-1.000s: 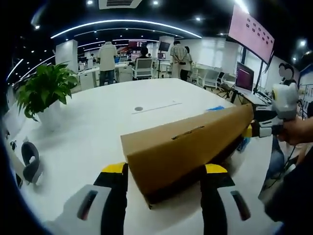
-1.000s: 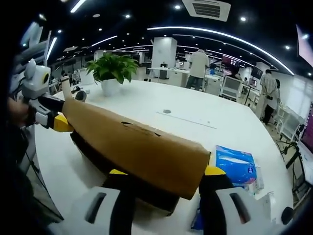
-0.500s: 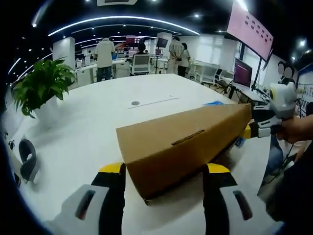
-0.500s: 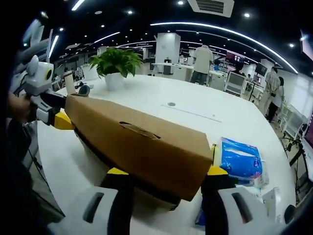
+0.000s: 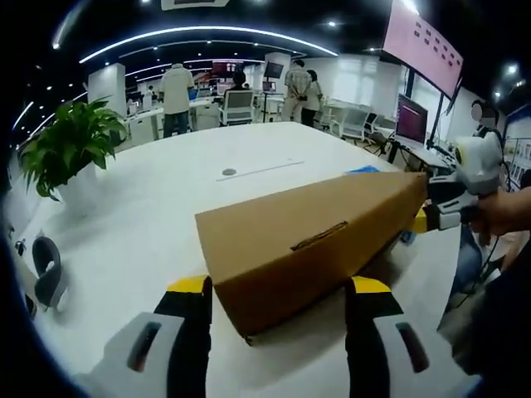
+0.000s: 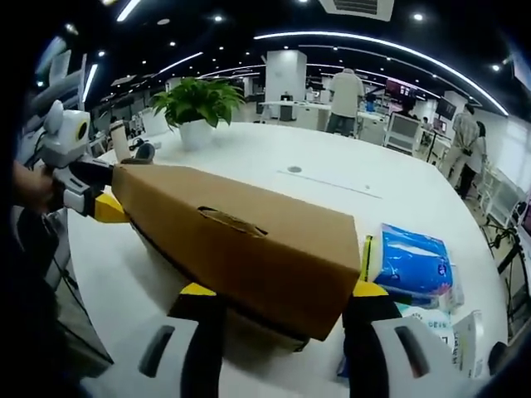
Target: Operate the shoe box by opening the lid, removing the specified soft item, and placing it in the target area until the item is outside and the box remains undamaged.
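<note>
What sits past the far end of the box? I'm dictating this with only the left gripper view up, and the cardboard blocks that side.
Observer: In the right gripper view a blue pack lies on the table right beside that end of the box, outside it.
Operator: How is the right claw set on the box?
Observer: The right claw has one yellow-tipped jaw on each side of the box's end. I cannot tell whether they are pinching it.
Operator: Anything else down there?
Observer: A white printed packet lies nearer the table edge, next to the blue pack.
</note>
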The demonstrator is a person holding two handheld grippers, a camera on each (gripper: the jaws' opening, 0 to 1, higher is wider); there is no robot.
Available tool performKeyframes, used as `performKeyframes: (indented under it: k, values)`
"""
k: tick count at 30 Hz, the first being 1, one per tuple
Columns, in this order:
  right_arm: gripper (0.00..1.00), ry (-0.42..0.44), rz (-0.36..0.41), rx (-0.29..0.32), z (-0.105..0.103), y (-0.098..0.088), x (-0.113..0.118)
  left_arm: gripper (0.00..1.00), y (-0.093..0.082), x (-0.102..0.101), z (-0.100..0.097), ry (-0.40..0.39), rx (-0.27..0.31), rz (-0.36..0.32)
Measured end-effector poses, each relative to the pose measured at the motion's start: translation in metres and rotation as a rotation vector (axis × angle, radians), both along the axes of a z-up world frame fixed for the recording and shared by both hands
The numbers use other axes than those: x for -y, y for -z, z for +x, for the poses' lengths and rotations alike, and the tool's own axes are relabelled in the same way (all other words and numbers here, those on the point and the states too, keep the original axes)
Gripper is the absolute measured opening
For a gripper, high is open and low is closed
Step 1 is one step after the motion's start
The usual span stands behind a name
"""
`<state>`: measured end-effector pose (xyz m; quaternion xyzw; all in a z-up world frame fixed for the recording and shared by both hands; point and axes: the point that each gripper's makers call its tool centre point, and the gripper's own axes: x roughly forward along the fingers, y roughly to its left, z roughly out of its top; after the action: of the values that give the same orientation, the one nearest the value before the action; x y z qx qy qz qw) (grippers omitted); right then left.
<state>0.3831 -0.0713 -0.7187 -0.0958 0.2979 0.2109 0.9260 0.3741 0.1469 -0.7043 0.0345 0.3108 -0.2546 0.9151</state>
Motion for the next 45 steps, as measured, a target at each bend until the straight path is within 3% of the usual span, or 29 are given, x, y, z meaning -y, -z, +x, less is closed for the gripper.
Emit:
performKeyframes:
  k: [9,29,42,45]
  values:
    - [0.57,-0.003,0.002,-0.03,-0.004,0.007,-0.002,0.65,0.005,0.0,-0.003,-0.002,-0.018,-0.006]
    - [0.65,-0.008,0.019,-0.062,-0.015,0.011,-0.007,0.65,0.01,0.0,-0.014,-0.072,-0.075,-0.096]
    - [0.69,-0.041,0.002,-0.049,-0.03,0.008,-0.011,0.67,0.013,0.0,-0.027,-0.091,-0.095,-0.123]
    - [0.7,-0.028,0.036,-0.051,-0.032,0.006,-0.011,0.67,0.012,0.001,-0.029,-0.098,-0.095,-0.134]
